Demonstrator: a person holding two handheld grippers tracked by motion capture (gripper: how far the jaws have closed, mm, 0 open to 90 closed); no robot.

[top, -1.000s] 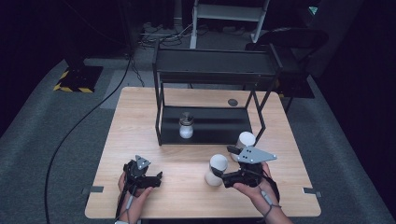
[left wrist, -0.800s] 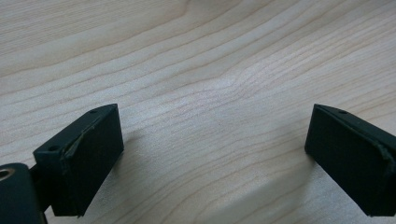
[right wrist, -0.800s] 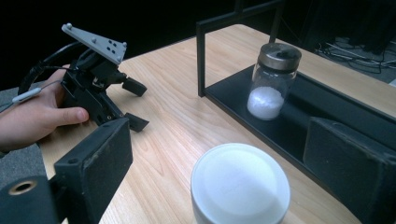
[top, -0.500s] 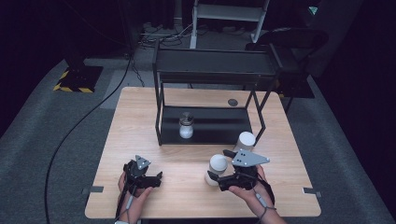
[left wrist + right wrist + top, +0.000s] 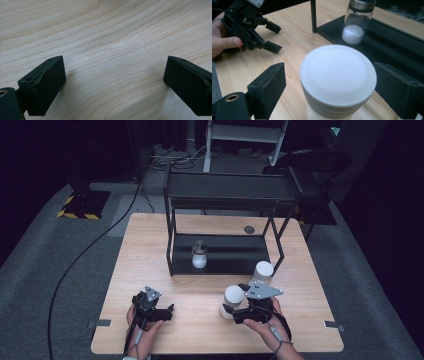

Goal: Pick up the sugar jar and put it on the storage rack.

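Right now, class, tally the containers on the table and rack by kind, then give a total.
White-lidded jars: 2, one between the right gripper's jaws, one by the rack's front corner.
Glass shakers with white powder: 1, on the rack's lower shelf.
Total: 3

On the table (image 5: 150,240), a jar (image 5: 199,255) stands inside the rack (image 5: 225,195), one canister (image 5: 262,271) right of it, another canister (image 5: 233,299) nearer between the right gripper's (image 5: 235,311) jaws.

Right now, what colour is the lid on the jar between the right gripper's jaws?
White. The lid shows best in the right gripper view.
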